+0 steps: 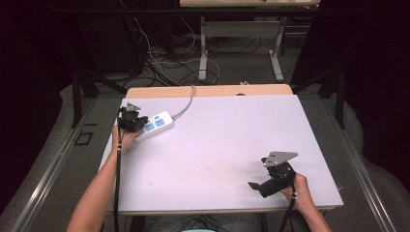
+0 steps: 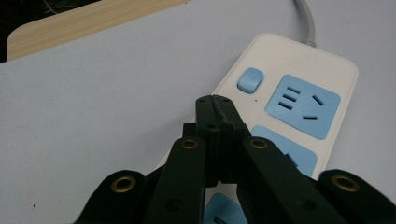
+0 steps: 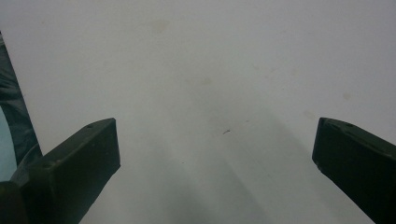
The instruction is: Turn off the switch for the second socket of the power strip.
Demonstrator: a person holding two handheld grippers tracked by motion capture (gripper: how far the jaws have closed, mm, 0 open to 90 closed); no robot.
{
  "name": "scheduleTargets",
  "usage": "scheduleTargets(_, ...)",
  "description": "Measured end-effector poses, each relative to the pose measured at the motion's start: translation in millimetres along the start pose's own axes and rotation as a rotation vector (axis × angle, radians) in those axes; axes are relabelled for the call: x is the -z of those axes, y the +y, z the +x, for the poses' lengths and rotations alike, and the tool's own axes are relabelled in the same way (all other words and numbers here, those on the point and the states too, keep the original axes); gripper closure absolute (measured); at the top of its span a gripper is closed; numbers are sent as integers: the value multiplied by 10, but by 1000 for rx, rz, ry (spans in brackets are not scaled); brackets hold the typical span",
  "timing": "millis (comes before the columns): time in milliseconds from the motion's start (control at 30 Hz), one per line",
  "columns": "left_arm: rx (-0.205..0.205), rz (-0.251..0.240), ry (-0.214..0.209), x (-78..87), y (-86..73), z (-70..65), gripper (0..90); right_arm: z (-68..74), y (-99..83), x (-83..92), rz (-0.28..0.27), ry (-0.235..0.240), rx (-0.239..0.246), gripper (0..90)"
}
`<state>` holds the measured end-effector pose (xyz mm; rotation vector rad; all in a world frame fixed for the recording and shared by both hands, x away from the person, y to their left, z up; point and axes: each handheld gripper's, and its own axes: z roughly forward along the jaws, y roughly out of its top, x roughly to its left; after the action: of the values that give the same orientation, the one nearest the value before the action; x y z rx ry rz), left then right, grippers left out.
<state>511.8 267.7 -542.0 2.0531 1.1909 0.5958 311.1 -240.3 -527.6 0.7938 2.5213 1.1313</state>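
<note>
One power strip [image 1: 154,125] (three blue sockets, one switch [image 2: 250,80]), two claws, one table [image 1: 217,150].

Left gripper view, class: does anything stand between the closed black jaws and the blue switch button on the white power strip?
Nothing visible does. The left hand-held gripper, jaws shut, hovers over the white plastic power strip with blue sockets, its tip just short of the small blue rounded switch button. Bare white casing lies between them.
</note>
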Motion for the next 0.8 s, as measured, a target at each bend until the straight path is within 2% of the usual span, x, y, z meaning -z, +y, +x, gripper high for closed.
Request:
scheduleTargets(267, 8, 0, 0, 0, -1, 0, 900, 0, 0, 2, 1, 1, 0, 4)
scheduleTargets(800, -3, 1, -7, 7, 5, 11, 900, 4, -1, 0, 0, -4, -1, 4)
